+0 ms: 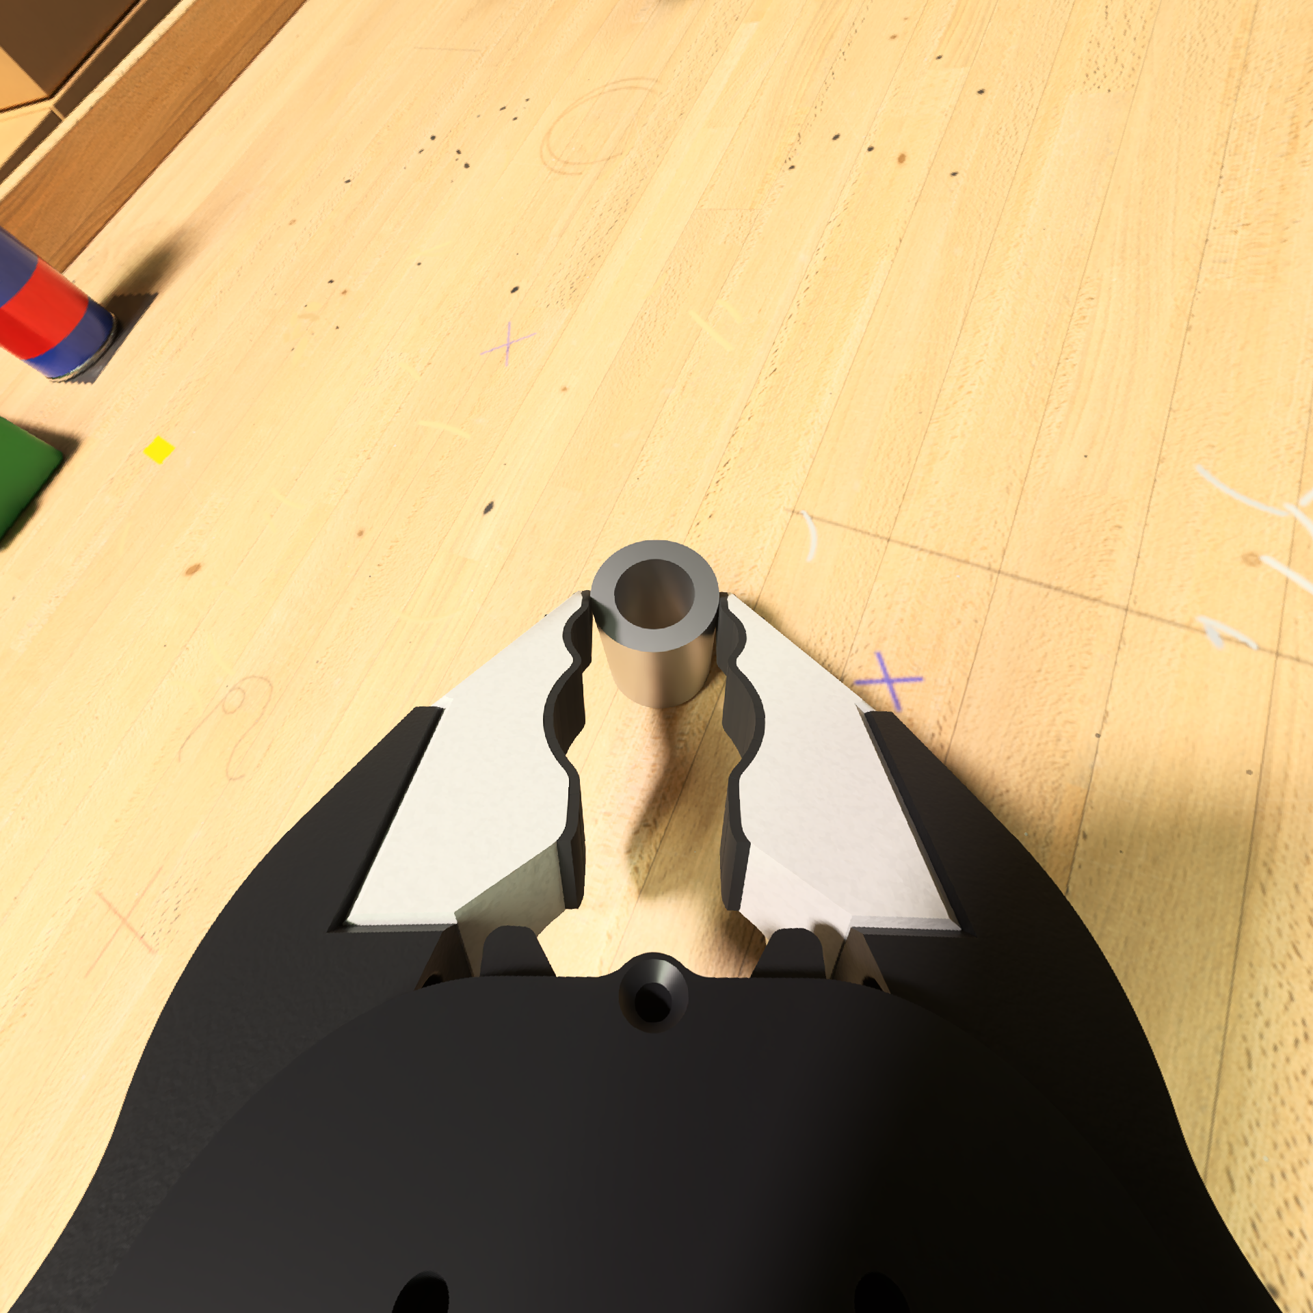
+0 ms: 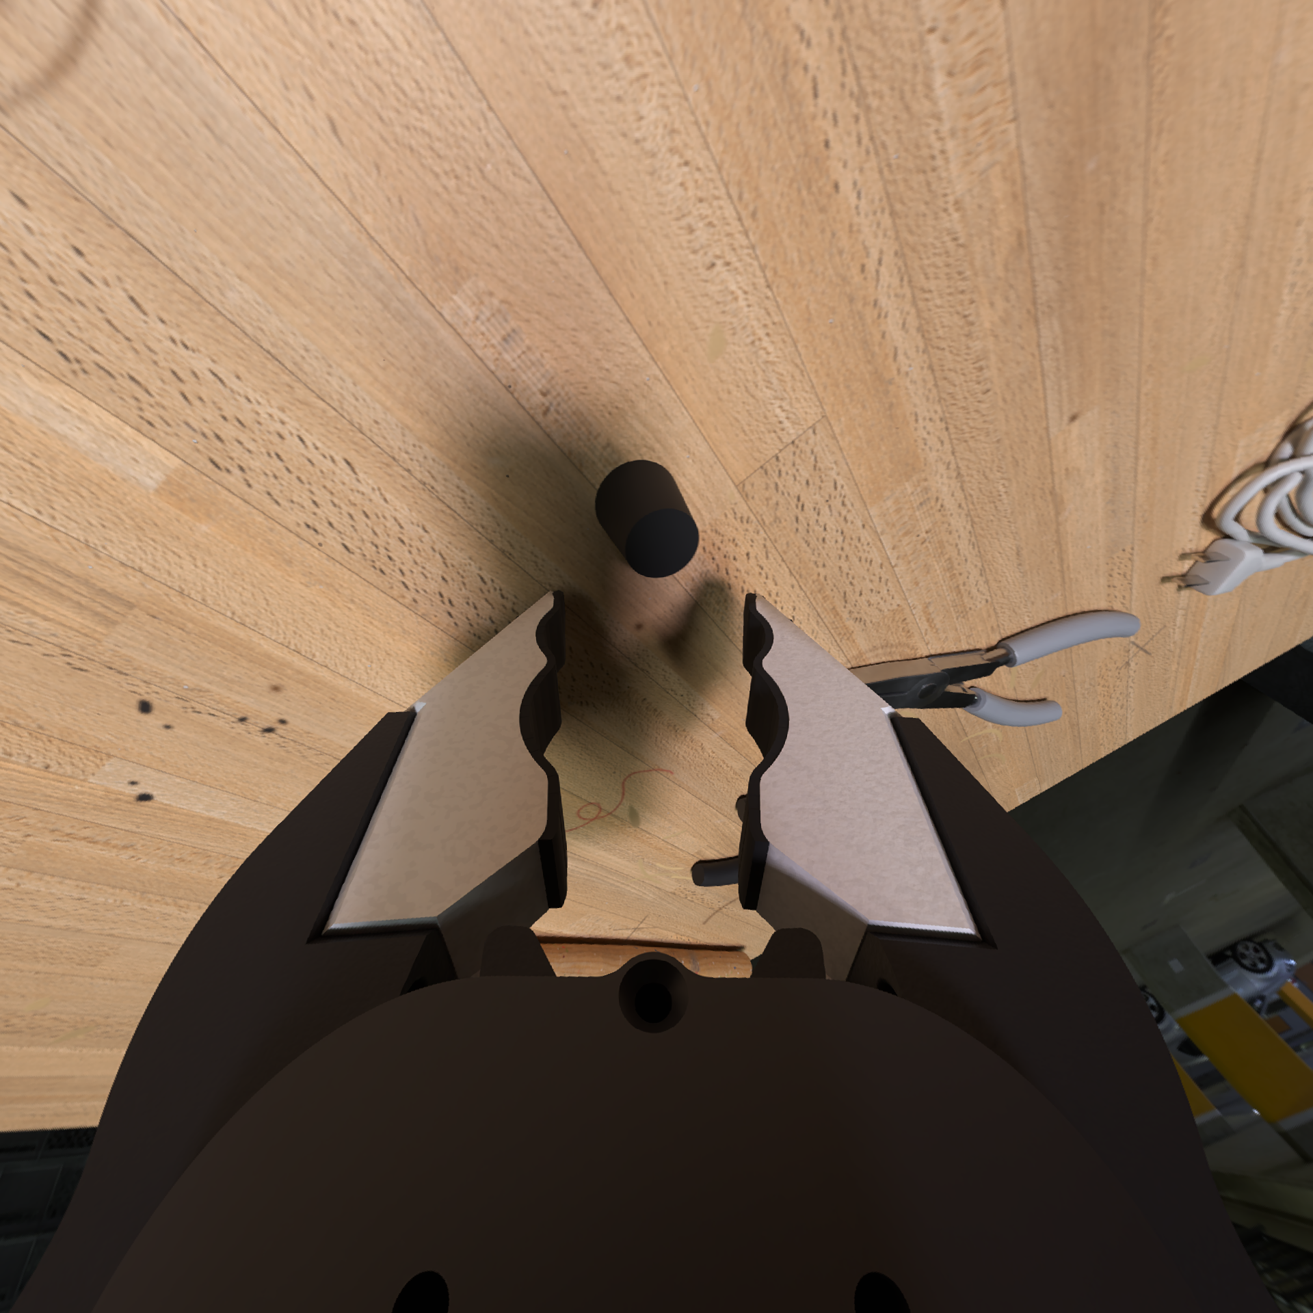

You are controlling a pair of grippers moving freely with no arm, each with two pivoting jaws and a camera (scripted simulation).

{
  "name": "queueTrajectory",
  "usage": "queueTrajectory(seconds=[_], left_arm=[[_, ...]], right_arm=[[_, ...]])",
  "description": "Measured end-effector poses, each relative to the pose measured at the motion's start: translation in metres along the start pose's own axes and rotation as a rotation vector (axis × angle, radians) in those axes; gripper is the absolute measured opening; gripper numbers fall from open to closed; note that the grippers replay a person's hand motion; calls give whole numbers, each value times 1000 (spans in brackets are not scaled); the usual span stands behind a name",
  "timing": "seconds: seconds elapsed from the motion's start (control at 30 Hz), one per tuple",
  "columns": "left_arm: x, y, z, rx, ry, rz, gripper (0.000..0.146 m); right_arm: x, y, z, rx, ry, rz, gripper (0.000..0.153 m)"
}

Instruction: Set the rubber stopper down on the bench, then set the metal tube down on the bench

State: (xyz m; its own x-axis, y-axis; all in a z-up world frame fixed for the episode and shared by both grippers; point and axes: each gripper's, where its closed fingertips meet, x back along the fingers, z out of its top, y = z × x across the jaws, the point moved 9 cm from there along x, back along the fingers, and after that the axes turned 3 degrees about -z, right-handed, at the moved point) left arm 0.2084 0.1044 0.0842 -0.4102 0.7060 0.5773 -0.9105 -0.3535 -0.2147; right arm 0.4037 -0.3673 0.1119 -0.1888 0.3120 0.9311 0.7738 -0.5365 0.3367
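In the left wrist view my left gripper (image 1: 654, 604) is shut on a short grey metal tube (image 1: 654, 625). The tube stands upright between the fingertips, its open end facing the camera, held over the wooden bench (image 1: 781, 284). In the right wrist view my right gripper (image 2: 652, 604) is open and empty. A black rubber stopper (image 2: 645, 517) sits on the bench (image 2: 781, 213) just beyond the fingertips, free of both fingers, with a dark shadow around it.
In the left wrist view a red and blue can (image 1: 50, 320) and a green block (image 1: 21, 472) sit at the left edge. In the right wrist view grey-handled pliers (image 2: 995, 671) and a white coiled cable with plug (image 2: 1265, 526) lie right, near the bench's edge.
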Motion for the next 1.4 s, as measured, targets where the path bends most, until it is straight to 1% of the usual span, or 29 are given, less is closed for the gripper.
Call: queueTrajectory(seconds=[0.1, 0.27, 0.4, 0.47, 0.5, 0.57, 0.63, 0.7, 0.73, 0.8, 0.87, 0.93, 1.0, 1.07, 1.13, 1.27, 1.33, 1.4], left_arm=[[0, 0, 0, 7, -1, -3, 35], [0, 0, 0, 12, 0, -2, 35], [0, 0, 0, 11, 0, -2, 35], [0, 0, 0, 12, 2, 0, 35], [0, 0, -1, 14, 4, 1, 35], [0, -1, -1, 21, 12, 2, 35], [1, -2, -1, 34, 22, 1, 35], [4, -5, 0, 54, 47, -2, 35], [6, -8, 1, 71, 70, -1, 42], [11, -17, 2, 109, 123, 14, 57], [18, -32, 4, 148, 168, 57, 62], [25, -49, 8, 210, 208, 69, 63], [28, -65, 14, 284, 244, 22, 65], [28, -76, 19, 339, 260, -79, 68], [25, -86, 23, 368, 274, -131, 70], [13, -101, 27, 436, 313, -175, 69], [4, -102, 27, 439, 288, -181, 68], [0, -100, 28, 413, 280, -172, 67]], right_arm=[[-5, -2, 3, 24, -34, 9, 49], [-4, -6, 8, 53, -10, 10, 34], [0, -8, 11, 77, -8, -40, 26], [6, -7, 11, 63, 24, -62, 30], [13, -7, 11, 46, 64, -73, 33], [34, -10, 12, -3, 209, -84, 39], [60, -20, 16, -64, 422, -64, 41], [85, -38, 20, -114, 641, 2, 42], [96, -49, 23, -125, 744, 45, 42], [113, -72, 29, -137, 898, 104, 41], [122, -95, 38, -154, 1005, 180, 39], [124, -113, 50, -174, 1071, 284, 39], [123, -126, 64, -202, 1103, 361, 39], [119, -134, 78, -226, 1094, 414, 40], [114, -139, 90, -246, 1073, 456, 44], [105, -147, 106, -304, 1045, 496, 44], [106, -156, 110, -276, 1058, 496, 44], [110, -165, 109, -227, 1094, 460, 44]])
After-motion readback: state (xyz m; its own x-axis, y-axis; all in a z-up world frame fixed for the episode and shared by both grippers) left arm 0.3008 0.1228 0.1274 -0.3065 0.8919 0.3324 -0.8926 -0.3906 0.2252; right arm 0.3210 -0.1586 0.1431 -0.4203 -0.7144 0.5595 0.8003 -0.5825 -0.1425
